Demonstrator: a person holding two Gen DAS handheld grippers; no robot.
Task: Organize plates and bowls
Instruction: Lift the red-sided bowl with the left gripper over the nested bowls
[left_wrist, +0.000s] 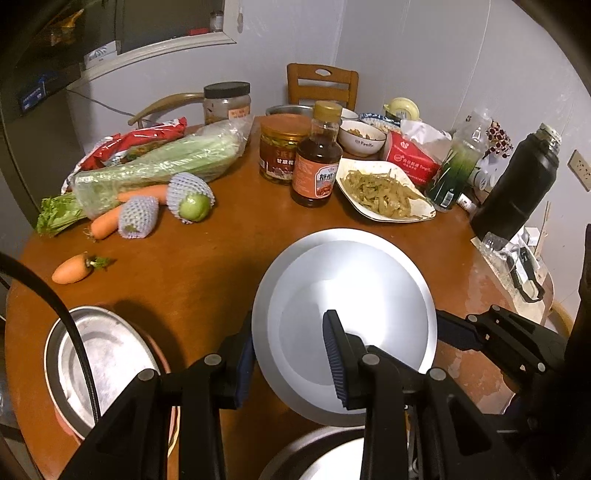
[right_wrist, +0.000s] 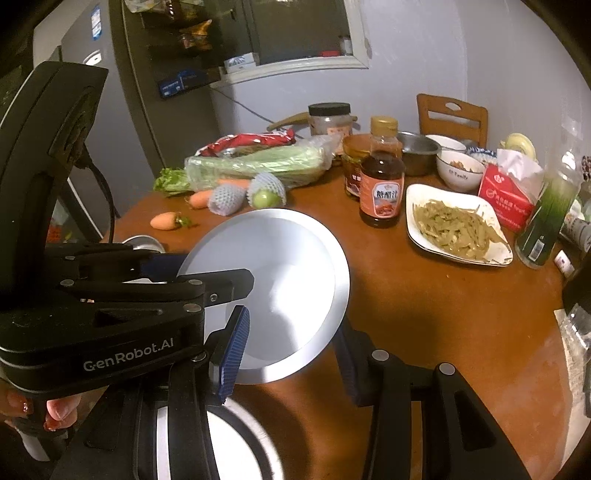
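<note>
Plate (left_wrist: 351, 325) first: it's a plain metal one, tilted up off the table and pinched at its rim by both my grippers at once. My left gripper (left_wrist: 291, 354) is clamped on the near-left edge, one pad under the rim and one on top, and my right gripper (right_wrist: 288, 343) has its jaws closed on the opposite edge the same way. Right below the plate there's another round metal dish (left_wrist: 317, 458), only partly in view. Off to the left sits a steel pan (left_wrist: 99, 362) nested in an orange-rimmed dish, nothing in it that I can see. Further out on the round wooden table (left_wrist: 192, 273): three carrots, one lying alone (left_wrist: 70, 273) and two by the celery bag (left_wrist: 159, 162), plus two foam-netted fruits (left_wrist: 190, 197). Two jars, a dark-lidded one (left_wrist: 227, 101) at the back and an orange-lidded one (left_wrist: 282, 151) full of pickles, and one sauce bottle (left_wrist: 317, 158) just beside it. One white square dish (left_wrist: 384, 192) holds shredded greenish vegetables. One white bowl (left_wrist: 362, 138) has some food in it, with a steel bowl (left_wrist: 290, 110) behind. Also one red tissue pack (left_wrist: 413, 155), one green bottle (left_wrist: 456, 170) and one black thermos (left_wrist: 517, 184).
</note>
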